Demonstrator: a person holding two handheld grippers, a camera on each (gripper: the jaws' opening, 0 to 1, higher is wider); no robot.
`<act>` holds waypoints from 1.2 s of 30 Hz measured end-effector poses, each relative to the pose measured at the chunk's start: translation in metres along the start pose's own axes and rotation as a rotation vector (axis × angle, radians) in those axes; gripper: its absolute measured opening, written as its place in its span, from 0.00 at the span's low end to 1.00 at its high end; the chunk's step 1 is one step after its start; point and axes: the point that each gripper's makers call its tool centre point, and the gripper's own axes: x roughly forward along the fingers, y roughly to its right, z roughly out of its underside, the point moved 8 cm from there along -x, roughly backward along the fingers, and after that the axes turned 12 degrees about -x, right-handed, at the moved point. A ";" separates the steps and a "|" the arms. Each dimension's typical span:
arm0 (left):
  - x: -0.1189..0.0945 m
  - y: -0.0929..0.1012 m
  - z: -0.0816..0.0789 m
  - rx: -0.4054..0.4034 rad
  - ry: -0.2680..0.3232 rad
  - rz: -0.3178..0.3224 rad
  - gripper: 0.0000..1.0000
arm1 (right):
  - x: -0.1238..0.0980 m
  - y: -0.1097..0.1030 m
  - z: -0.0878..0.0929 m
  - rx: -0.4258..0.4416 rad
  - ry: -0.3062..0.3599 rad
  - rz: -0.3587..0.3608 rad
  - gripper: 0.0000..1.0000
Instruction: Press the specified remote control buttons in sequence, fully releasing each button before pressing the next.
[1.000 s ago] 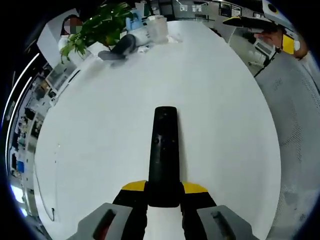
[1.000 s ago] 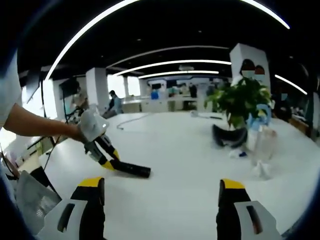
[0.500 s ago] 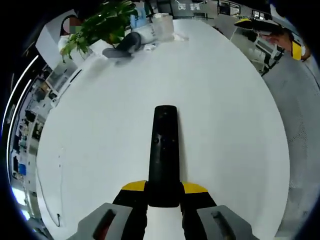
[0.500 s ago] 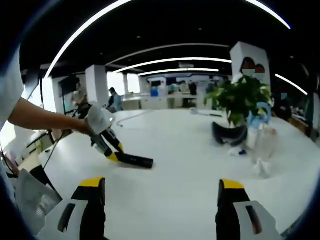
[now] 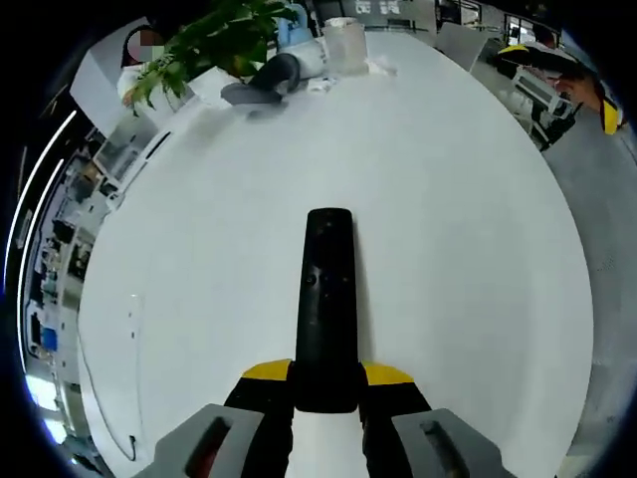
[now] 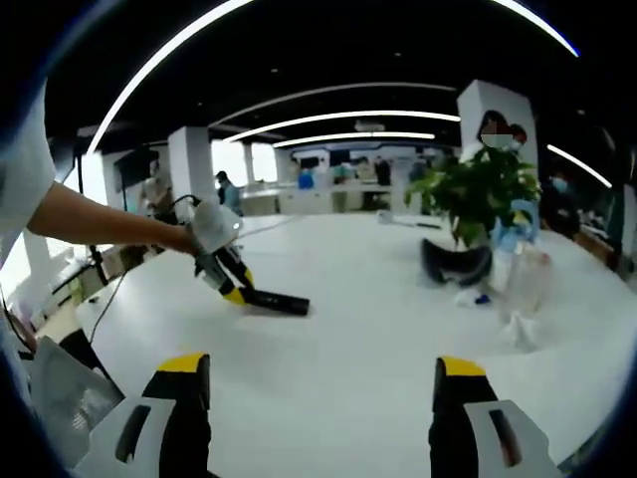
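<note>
While the left gripper (image 5: 325,383) clamps its yellow-tipped jaws on the near end of the black remote control (image 5: 325,299), the remote runs straight out from the jaws over the white table (image 5: 448,249), buttons facing up. Right gripper view: same left gripper (image 6: 231,287) seen at the left, held by a person's hand (image 6: 189,239) on a bare forearm, remote (image 6: 274,302) angled down with its far tip at or just above the tabletop; contact cannot be told. Right gripper (image 6: 317,398): jaws wide apart, nothing between them, hanging above the near part of the table (image 6: 348,339), well apart from the remote. Far side of table: leafy potted plant (image 6: 478,194), dark curved object (image 6: 456,267) at its foot, clear plastic bottle (image 6: 523,289) just beside. Left gripper view shows the plant (image 5: 209,40) far left. Office space and ceiling light strips (image 6: 338,118) behind.
</note>
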 end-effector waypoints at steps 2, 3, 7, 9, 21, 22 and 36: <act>0.001 -0.003 -0.002 0.005 -0.005 -0.004 0.24 | 0.000 0.000 0.000 -0.001 -0.006 0.004 0.91; 0.001 -0.005 -0.003 0.009 -0.008 -0.004 0.24 | 0.000 0.000 0.000 -0.003 -0.006 0.005 0.92; 0.004 -0.013 -0.005 0.028 -0.023 -0.010 0.24 | 0.000 0.000 0.000 -0.009 -0.007 0.005 0.92; 0.005 -0.016 -0.006 0.029 -0.025 -0.012 0.24 | 0.000 0.001 0.001 -0.006 -0.009 0.009 0.92; 0.018 -0.025 -0.010 0.057 -0.067 -0.025 0.24 | 0.002 0.001 0.003 -0.002 -0.031 0.008 0.91; 0.019 -0.024 -0.010 0.054 -0.064 -0.022 0.24 | 0.002 0.001 0.003 -0.001 -0.033 0.009 0.91; 0.022 -0.026 -0.006 -0.028 -0.065 -0.027 0.26 | 0.003 -0.001 0.004 0.000 -0.047 -0.006 0.90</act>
